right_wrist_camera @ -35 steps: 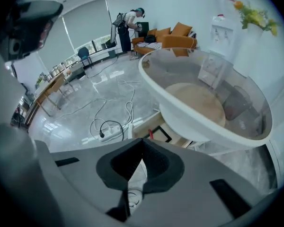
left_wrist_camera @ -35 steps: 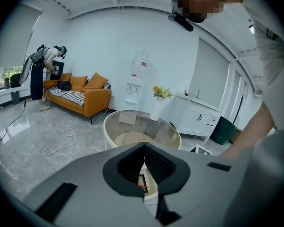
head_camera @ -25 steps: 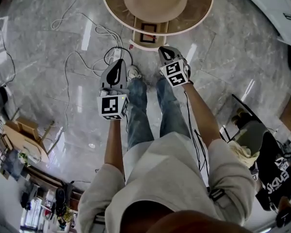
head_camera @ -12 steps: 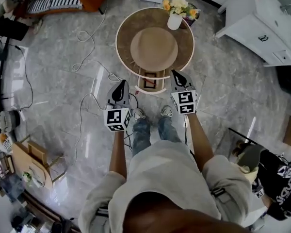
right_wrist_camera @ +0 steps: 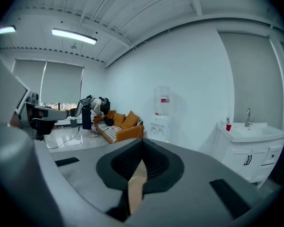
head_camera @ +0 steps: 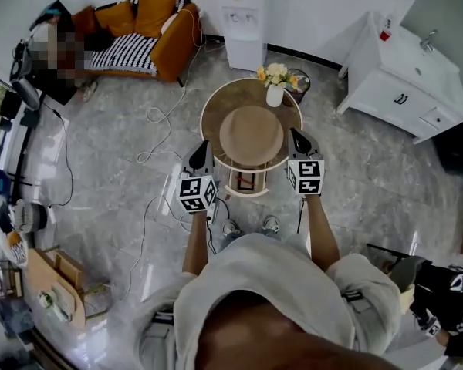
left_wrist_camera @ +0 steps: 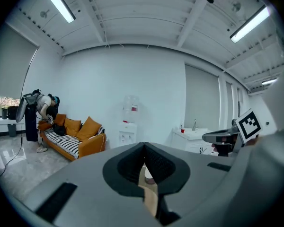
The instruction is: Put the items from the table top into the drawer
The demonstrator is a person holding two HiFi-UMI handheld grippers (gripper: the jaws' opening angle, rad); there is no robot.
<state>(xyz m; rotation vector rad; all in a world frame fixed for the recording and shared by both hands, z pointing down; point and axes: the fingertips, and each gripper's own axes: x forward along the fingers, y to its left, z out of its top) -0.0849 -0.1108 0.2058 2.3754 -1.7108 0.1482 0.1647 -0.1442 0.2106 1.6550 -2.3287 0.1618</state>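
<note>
In the head view a round wooden table (head_camera: 214, 116) carries a tan brimmed hat (head_camera: 251, 133) and a white vase of flowers (head_camera: 275, 91). Beneath the top, an open wooden compartment (head_camera: 243, 181) shows at the table's near side. My left gripper (head_camera: 204, 146) is held at the table's left edge and my right gripper (head_camera: 295, 133) at its right edge, both pointing away from me. In the left gripper view the left gripper (left_wrist_camera: 143, 148) is shut and holds nothing. In the right gripper view the right gripper (right_wrist_camera: 143, 143) is likewise shut with nothing in it.
An orange sofa (head_camera: 150, 21) with a person bent over it stands at the back left. A white water dispenser (head_camera: 243, 25) is behind the table, and a white sink cabinet (head_camera: 393, 75) at the right. Cables (head_camera: 158, 122) trail over the marble floor. A cardboard box (head_camera: 54, 284) lies at the left.
Both grippers have risen from pointing at the floor to near level. The head view has tilted up, so the whole table and the room behind it now show.
</note>
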